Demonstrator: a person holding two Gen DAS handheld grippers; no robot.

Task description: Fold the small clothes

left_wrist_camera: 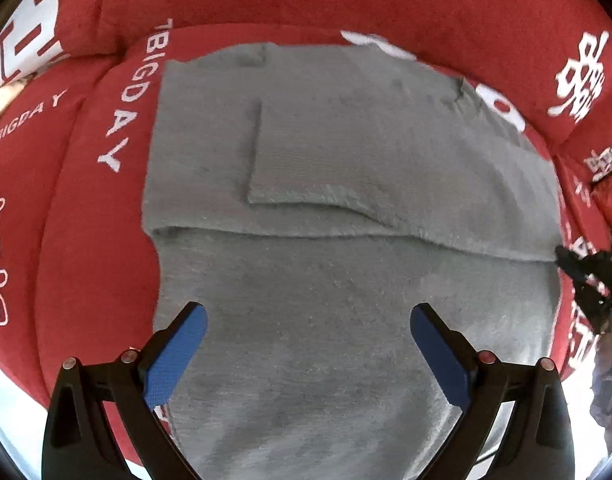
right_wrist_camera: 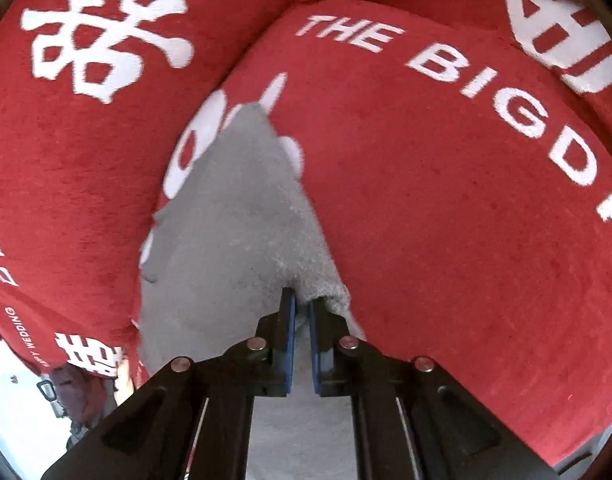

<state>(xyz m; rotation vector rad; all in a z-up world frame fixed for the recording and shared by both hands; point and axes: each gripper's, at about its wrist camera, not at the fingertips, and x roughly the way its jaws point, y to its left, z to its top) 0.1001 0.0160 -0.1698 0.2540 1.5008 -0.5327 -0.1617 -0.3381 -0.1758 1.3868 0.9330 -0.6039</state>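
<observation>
Mid-fold: right gripper (right_wrist_camera: pixel 302 304) jaws clenched on the cloth (left_wrist_camera: pixel 345 320) edge; left gripper (left_wrist_camera: pixel 307 344), jaws released, hovers lower centre. Next, probably carry that edge across.

White lettering on the red cushions

In the right wrist view the seat cushion (right_wrist_camera: pixel 445 208) reads "THE BIGD", the rest cut off by the frame edge; a lower cushion edge (right_wrist_camera: pixel 22 332) carries small print ending in "WEDDING". In the left wrist view the seat cushion (left_wrist_camera: pixel 90 208) shows "BIGDAY" running down beside the grey cloth, and "BIGDAY" again on the cushion to the left (left_wrist_camera: pixel 30 116). Large white Chinese characters also mark the back cushions (right_wrist_camera: pixel 106 32).
</observation>
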